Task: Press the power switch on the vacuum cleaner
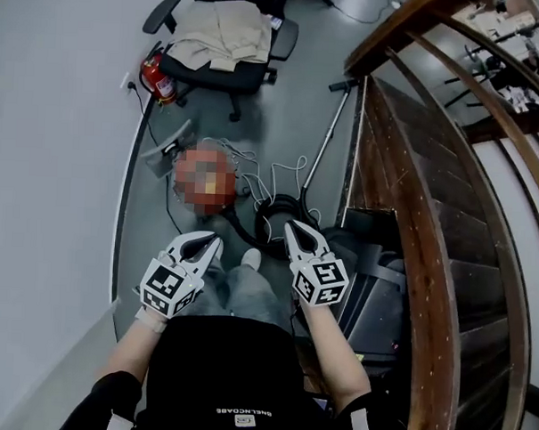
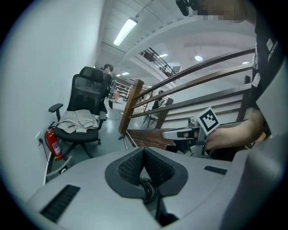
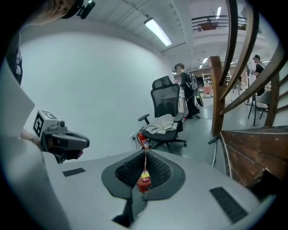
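The vacuum cleaner lies on the grey floor ahead of my feet: a black coiled hose (image 1: 278, 221) and a metal wand (image 1: 326, 141) running up to its floor head (image 1: 342, 84). Its body is under a blurred patch left of the hose, and no switch can be made out. My left gripper (image 1: 215, 240) is held at waist height, jaws shut and empty, above the hose's left end. My right gripper (image 1: 292, 228) is shut too, over the coil. Between the left gripper's (image 2: 144, 150) pads black hose shows. A red thing with a yellow label (image 3: 144, 180) shows below the right gripper (image 3: 145, 153).
A black office chair (image 1: 249, 71) with beige clothes on it stands at the back, a red fire extinguisher (image 1: 159, 78) beside it at the wall. White cables (image 1: 285, 175) lie by the hose. A wooden stair railing (image 1: 432, 172) and dark steps (image 1: 373, 294) close off the right.
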`<state>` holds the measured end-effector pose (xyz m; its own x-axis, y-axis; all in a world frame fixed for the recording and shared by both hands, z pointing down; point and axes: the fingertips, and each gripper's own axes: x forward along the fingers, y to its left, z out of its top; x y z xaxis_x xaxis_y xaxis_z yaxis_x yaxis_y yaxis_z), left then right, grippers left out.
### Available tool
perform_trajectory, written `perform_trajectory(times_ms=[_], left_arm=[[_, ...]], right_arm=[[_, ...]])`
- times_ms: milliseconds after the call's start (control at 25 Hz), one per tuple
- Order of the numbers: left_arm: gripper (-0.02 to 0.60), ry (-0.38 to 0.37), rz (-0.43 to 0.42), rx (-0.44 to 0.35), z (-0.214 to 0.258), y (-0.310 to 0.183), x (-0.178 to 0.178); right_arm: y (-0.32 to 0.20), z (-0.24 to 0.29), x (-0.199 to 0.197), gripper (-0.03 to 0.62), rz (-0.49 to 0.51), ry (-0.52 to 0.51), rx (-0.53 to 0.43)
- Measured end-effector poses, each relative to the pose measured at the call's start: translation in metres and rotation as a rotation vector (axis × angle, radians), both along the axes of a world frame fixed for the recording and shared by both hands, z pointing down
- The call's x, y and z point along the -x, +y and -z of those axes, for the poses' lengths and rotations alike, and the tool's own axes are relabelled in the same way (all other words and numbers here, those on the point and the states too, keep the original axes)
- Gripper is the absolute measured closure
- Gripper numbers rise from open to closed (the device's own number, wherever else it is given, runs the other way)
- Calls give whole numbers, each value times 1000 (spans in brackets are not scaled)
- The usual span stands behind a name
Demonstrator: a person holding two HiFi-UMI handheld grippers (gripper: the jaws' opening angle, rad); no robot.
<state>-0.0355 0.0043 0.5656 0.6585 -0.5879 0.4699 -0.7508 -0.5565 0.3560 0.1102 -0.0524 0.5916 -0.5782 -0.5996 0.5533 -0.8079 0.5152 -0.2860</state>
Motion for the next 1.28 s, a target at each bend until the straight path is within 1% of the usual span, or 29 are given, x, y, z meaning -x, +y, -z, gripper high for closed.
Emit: perform_trajectory(times_ms=[200,320,520,760,1080,1280], left_arm=[[566,28,-90,-35,36,-6,-36],[566,34,-148,-53,56,-5,-57],[566,42,-222,-91,83,-4,-92],[566,38,-321,-122,107,-3,-134],[566,61,-399,-176,132,-8,-181],[566,71,-426,-197,139,-13,-199]], right_arm=[[23,46,-40,565,-132,-71,-51],[39,72,-57,565,-172,-100,-92],[61,108,-85,565,-236,-128,-175],[82,141,-121,565,-341,-178,-235],[100,173,-164,565,-427,-181,-316],[101,181,-183,565,-464,-173,-346]])
